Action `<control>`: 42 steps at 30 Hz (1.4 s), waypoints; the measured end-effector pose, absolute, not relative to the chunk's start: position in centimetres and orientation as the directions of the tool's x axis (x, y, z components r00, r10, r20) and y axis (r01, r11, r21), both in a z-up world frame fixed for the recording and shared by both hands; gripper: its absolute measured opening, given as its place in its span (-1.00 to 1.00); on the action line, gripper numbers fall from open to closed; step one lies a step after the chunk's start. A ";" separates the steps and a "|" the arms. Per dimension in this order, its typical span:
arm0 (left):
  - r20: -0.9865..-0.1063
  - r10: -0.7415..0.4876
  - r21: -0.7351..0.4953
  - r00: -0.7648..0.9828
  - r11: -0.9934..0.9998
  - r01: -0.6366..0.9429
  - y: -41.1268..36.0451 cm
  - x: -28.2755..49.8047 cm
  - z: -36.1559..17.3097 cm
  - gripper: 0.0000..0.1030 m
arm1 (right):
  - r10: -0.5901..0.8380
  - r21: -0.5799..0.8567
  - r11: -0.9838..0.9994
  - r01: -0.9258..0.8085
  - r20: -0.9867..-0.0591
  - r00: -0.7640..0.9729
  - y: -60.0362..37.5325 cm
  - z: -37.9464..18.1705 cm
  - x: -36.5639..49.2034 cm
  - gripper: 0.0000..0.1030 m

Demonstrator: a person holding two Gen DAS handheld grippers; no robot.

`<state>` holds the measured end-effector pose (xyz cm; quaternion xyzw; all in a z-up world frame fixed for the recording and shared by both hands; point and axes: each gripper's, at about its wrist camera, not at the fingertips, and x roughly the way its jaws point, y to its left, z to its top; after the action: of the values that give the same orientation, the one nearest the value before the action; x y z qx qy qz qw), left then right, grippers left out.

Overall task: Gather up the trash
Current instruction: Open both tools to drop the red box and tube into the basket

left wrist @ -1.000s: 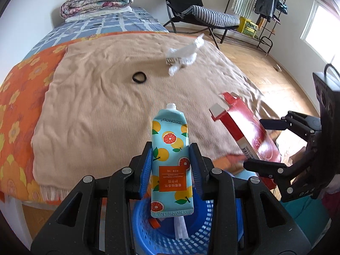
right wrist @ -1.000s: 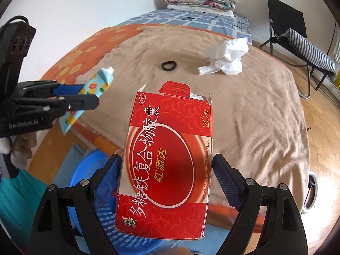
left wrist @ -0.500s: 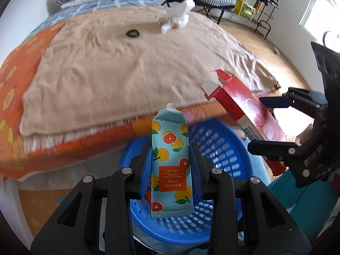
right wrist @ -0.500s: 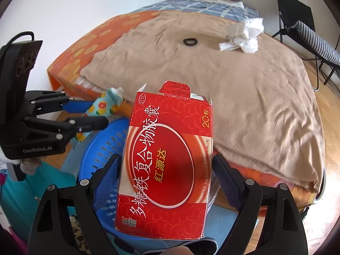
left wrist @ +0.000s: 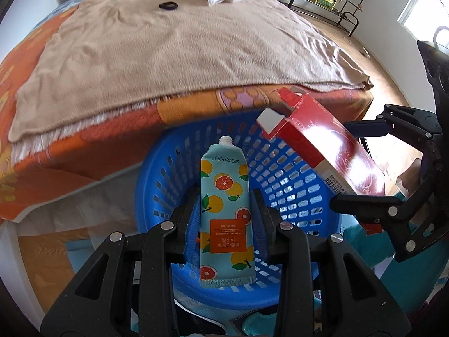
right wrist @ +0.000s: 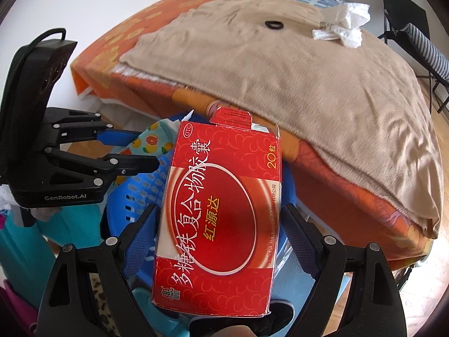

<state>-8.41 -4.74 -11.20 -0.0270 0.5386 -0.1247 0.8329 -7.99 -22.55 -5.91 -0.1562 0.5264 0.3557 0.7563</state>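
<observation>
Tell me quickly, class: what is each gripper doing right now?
Left gripper: closed on the orange-print tube.
Right gripper: closed on the red medicine box.

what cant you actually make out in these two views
- Floor of the blue plastic basket: left wrist view, hidden by the orange-print hand cream tube and left tool.
- Crumpled white tissue contents: too small.
- Basket interior: right wrist view, blocked by the red cardboard medicine box.

Basket mouth crowded from above, bed edge close behind

The blue basket (left wrist: 297, 188) opens upward, but the tube (left wrist: 226, 210) and red box (left wrist: 322, 143) hang over it; the bed (left wrist: 174, 112) walls its far side, blanket (left wrist: 168, 50) overhanging.
</observation>
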 end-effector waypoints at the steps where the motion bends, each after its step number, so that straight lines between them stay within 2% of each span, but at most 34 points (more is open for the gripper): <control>1: -0.892 -0.238 -0.180 0.384 0.967 0.179 -4.8 -8.5 -11.3 -0.33 | 0.370 0.137 0.695 -0.706 -0.910 0.188 -22.5 -6.1 -8.1 0.68; 19: -0.917 -0.231 -0.188 0.324 0.969 0.159 -4.7 -8.6 -12.9 -0.32 | 0.356 0.195 0.706 -0.681 -0.929 0.103 -22.1 -8.6 -7.7 0.70; 21: -0.919 -0.225 -0.183 0.323 0.971 0.156 -4.7 -8.5 -13.0 -0.10 | 0.360 0.201 0.708 -0.677 -0.928 0.100 -22.2 -8.6 -7.6 0.70; 22: -0.918 -0.225 -0.183 0.326 0.971 0.156 -4.6 -8.6 -13.0 -0.07 | 0.361 0.203 0.709 -0.675 -0.927 0.100 -22.2 -8.6 -7.6 0.70; 42: -0.915 -0.207 -0.162 0.347 0.974 0.156 -4.8 -8.1 -12.6 -0.06 | 0.372 0.202 0.730 -0.653 -0.919 0.131 -23.0 -7.8 -7.1 0.70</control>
<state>-8.07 -4.79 -12.62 -0.0227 0.5606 -0.1109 0.8203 -7.06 -23.05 -7.83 -0.1252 0.5612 0.3454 0.7416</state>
